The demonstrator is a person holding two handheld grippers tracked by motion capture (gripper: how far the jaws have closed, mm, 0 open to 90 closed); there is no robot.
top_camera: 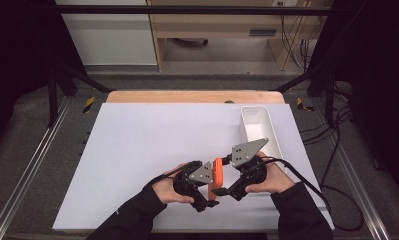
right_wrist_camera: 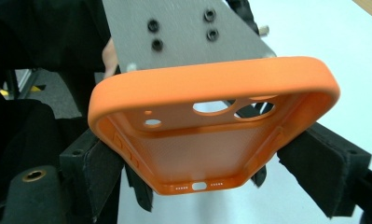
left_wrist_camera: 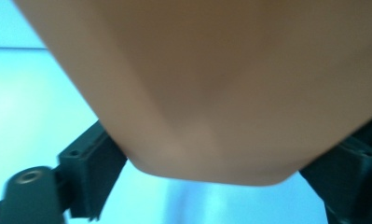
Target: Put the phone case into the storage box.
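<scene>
An orange phone case (top_camera: 217,171) hangs above the white table's front edge, between my two grippers. In the right gripper view the case (right_wrist_camera: 211,77) lies inner side up, with camera cut-outs and port holes showing. My right gripper (right_wrist_camera: 207,163) is shut on it, one padded jaw pressed on each long side. From the opposite end my left gripper (top_camera: 209,200) meets it; the grey plate (right_wrist_camera: 183,32) on top of that gripper shows behind the case. In the left gripper view the case (left_wrist_camera: 221,84) is a blurred orange mass between the black jaws, touching both, with the left gripper (left_wrist_camera: 211,179) shut on it.
A white rectangular bin (top_camera: 257,127) stands at the table's right side, just beyond the right hand. The white tabletop (top_camera: 147,150) stretches left and back from the hands. Black frame rails run along both sides, and a cable trails off the right gripper.
</scene>
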